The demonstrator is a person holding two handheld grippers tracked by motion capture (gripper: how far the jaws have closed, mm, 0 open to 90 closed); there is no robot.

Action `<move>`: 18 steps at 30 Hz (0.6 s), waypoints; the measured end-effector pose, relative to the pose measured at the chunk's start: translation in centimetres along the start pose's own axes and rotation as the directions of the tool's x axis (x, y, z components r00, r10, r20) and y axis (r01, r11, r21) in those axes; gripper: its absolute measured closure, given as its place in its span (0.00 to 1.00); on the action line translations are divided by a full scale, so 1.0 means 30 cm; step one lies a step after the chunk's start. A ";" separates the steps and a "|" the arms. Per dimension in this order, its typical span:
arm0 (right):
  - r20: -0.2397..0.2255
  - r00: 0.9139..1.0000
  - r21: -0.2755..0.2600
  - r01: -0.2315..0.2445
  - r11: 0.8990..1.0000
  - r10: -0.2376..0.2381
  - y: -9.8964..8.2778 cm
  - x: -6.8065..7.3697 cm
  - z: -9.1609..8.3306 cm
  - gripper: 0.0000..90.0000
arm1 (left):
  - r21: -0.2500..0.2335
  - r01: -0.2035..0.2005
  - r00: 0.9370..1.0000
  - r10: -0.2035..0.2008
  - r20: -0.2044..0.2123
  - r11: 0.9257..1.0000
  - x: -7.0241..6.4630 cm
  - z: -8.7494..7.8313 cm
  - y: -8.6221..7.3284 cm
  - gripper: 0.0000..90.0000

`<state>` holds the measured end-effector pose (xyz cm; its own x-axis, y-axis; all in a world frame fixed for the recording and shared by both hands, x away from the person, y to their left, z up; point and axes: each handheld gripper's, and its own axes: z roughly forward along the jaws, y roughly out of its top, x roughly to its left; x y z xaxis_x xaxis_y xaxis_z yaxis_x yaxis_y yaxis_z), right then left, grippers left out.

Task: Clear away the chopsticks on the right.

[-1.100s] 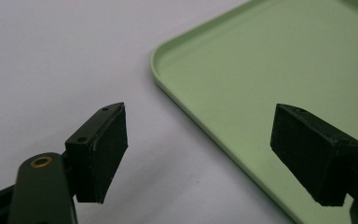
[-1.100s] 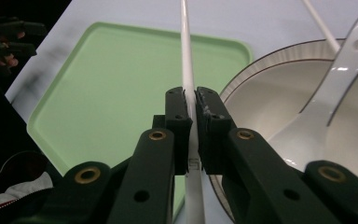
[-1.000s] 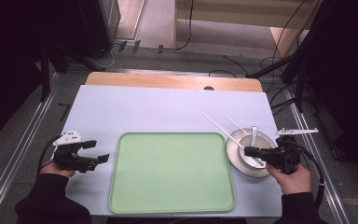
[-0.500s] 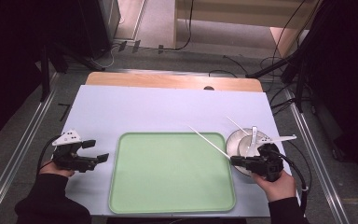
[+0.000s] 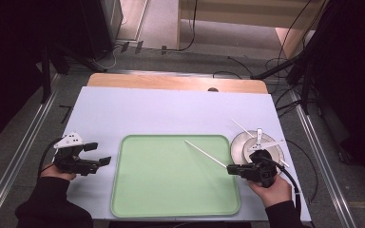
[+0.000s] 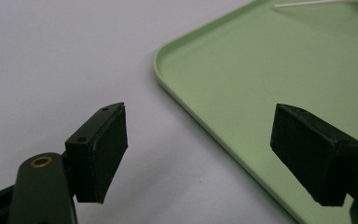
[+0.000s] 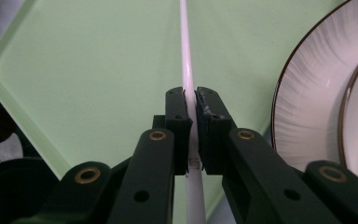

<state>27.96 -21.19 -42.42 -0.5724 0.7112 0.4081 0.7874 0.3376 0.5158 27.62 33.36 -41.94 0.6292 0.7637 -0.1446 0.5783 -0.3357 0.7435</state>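
A long white chopstick (image 5: 204, 153) (image 7: 185, 46) is pinched near its thick end by my right gripper (image 5: 230, 167) (image 7: 191, 100), which is shut on it. The stick slants up and to the left over the right part of the green tray (image 5: 171, 190) (image 7: 98, 70). Just right of the tray sits a white plate (image 5: 240, 149) (image 7: 317, 93) with a dark rim, and a second chopstick (image 5: 242, 128) and a white utensil (image 5: 259, 137) lie on it. My left gripper (image 5: 100, 153) (image 6: 200, 140) stands open by the tray's left edge (image 6: 261, 70), nothing between its jaws.
The tray lies on a pale sheet (image 5: 171, 114) that covers most of the wooden table (image 5: 171, 81). Metal rails (image 5: 24, 156) run along both sides. Black cables (image 5: 290, 175) trail from the grippers and across the floor behind.
My right gripper has moved left and down from the plate to the tray's right edge, carrying the chopstick out over the tray. The left gripper has stayed put.
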 end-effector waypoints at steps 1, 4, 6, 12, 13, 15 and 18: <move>0.000 1.000 0.000 0.000 1.000 0.000 0.000 0.000 0.000 0.94 | 0.000 0.000 1.000 0.000 0.000 1.000 0.000 0.000 0.000 0.21; 0.009 1.000 0.022 0.006 1.000 -0.006 -0.005 -0.003 0.029 0.94 | 0.001 -0.001 1.000 0.001 0.000 1.000 -0.001 0.001 0.000 0.21; 0.016 1.000 0.040 0.011 0.999 -0.012 -0.006 -0.004 0.047 0.94 | 0.001 -0.001 1.000 0.001 0.000 1.000 -0.001 0.001 0.000 0.21; 0.015 1.000 0.074 0.022 0.997 -0.023 -0.005 -0.007 0.085 0.94 | 0.001 -0.001 1.000 0.001 0.001 1.000 -0.003 0.003 0.000 0.21; 0.015 1.000 0.078 0.027 0.997 -0.028 -0.005 -0.008 0.090 0.94 | 0.001 0.000 1.000 0.000 0.000 1.000 -0.003 0.002 0.000 0.21; 0.014 0.998 0.073 0.052 0.996 -0.053 -0.010 -0.014 0.101 0.93 | -0.001 0.001 1.000 -0.001 0.000 1.000 -0.002 0.002 0.000 0.21; 0.005 0.999 0.079 0.048 0.996 -0.049 -0.012 -0.022 0.108 0.93 | 0.002 -0.001 1.000 0.001 0.000 1.000 -0.002 0.002 0.000 0.21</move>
<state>28.80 -19.78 -45.33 -0.6089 0.6971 0.3786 0.7745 0.4193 0.4736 27.61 33.27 -41.98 0.6295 0.7636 -0.1440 0.5790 -0.3374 0.7422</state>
